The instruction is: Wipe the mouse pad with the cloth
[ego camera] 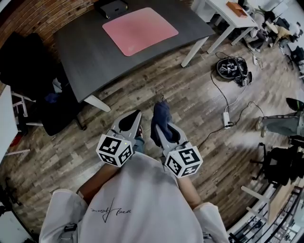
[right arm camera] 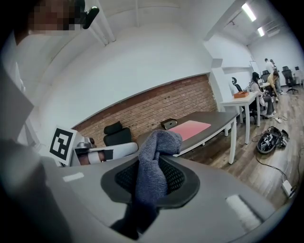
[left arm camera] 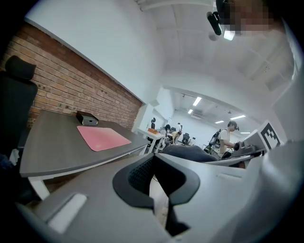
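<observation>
The pink mouse pad (ego camera: 140,30) lies flat on the dark desk (ego camera: 90,57), near a small black box (ego camera: 112,7). The blue-grey cloth (ego camera: 161,118) is well apart from it, pinched tight in the right hand-held gripper (right arm camera: 153,182) over the wood floor (ego camera: 199,95). Just beside it, the left hand-held gripper (ego camera: 135,118) has its jaws together, holding nothing.

The person wears a loose white T-shirt (ego camera: 137,199) with a small dark script mark, and the grey left claw (ego camera: 129,122) and right claw (ego camera: 164,133) have black ribbed pads (right arm camera: 175,179) and white black-marked cubes (ego camera: 114,150).
</observation>
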`<state>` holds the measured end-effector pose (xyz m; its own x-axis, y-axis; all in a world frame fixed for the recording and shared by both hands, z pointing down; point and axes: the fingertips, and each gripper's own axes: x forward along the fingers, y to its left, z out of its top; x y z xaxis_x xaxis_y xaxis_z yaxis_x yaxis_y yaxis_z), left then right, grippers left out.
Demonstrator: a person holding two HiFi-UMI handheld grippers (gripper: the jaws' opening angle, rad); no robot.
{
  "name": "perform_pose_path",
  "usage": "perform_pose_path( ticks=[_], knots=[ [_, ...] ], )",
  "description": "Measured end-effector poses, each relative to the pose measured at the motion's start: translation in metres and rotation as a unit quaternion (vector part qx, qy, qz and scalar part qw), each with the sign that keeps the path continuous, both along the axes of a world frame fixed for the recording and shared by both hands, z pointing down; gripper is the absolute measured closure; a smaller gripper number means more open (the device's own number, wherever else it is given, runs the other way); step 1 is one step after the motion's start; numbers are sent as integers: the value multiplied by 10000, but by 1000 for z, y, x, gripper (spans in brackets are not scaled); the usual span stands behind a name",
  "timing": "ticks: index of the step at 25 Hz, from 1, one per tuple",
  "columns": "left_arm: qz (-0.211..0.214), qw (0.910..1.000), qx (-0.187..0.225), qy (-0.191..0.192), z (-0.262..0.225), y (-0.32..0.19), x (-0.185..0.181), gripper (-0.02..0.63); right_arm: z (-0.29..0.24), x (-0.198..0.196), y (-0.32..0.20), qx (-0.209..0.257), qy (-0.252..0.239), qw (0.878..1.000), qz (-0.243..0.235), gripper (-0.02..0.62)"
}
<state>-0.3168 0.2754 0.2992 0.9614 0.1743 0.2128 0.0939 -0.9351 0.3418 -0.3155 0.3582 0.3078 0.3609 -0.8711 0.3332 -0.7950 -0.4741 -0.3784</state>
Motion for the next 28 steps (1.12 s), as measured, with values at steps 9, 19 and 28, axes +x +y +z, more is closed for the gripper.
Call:
perform_pose_path(
  ticks=[9, 19, 28],
  knots=[
    [-15, 9999, -169, -23, 7, -62, 67, 589, 4, 68, -71, -158, -12, 9992, -363, 509],
    [-221, 9997, -60, -108, 11, -94, 95, 589, 12, 102, -109, -215, -154, 9968, -749, 509],
    [-630, 9977, 8, -254, 19, -133, 143, 594, 19, 162, -146, -67, -241, 9944, -1030, 509]
  ],
)
